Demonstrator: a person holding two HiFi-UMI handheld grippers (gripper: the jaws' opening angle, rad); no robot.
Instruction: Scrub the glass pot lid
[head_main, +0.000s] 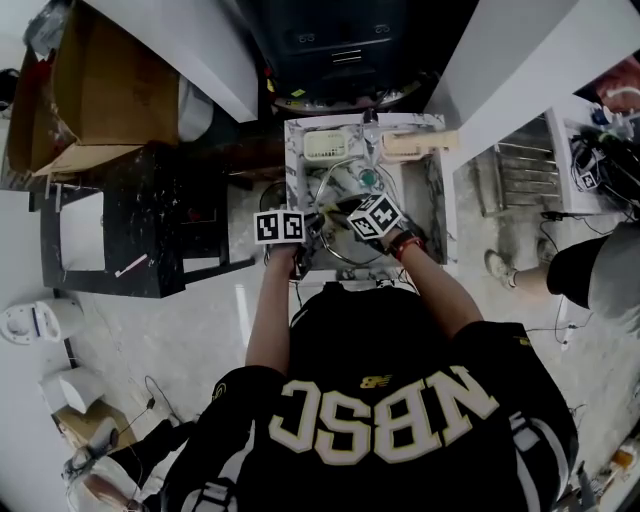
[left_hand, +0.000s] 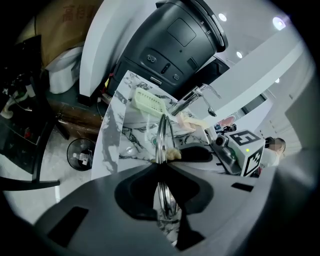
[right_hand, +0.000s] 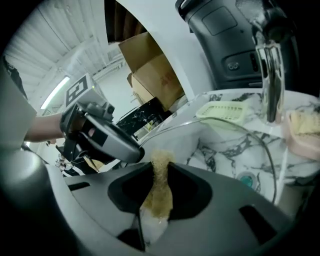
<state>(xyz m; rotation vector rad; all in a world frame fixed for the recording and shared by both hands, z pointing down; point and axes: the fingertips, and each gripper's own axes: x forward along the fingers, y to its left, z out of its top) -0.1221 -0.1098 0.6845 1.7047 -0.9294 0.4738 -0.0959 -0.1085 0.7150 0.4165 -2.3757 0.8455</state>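
The glass pot lid (head_main: 340, 205) stands tilted in the small marble sink (head_main: 435, 200). My left gripper (left_hand: 161, 162) is shut on its metal rim (left_hand: 161, 137), which shows edge-on between the jaws. My right gripper (right_hand: 159, 165) is shut on a sponge (right_hand: 157, 187) with a yellow-brown scouring face and a white back. The sponge's tip (left_hand: 172, 153) rests against the lid's glass (right_hand: 220, 132), close to the left gripper (right_hand: 97, 135). In the head view both grippers (head_main: 300, 238) (head_main: 345, 215) meet over the sink's near side.
A chrome faucet (right_hand: 272, 75) rises at the sink's back. A pale green soap dish (head_main: 325, 146) and a peach dish (head_main: 420, 143) sit on the back ledge. A black appliance (left_hand: 180, 45) stands behind. A black table (head_main: 130, 220) and a cardboard box (head_main: 90, 90) are at left; another person's leg (head_main: 590, 270) is at right.
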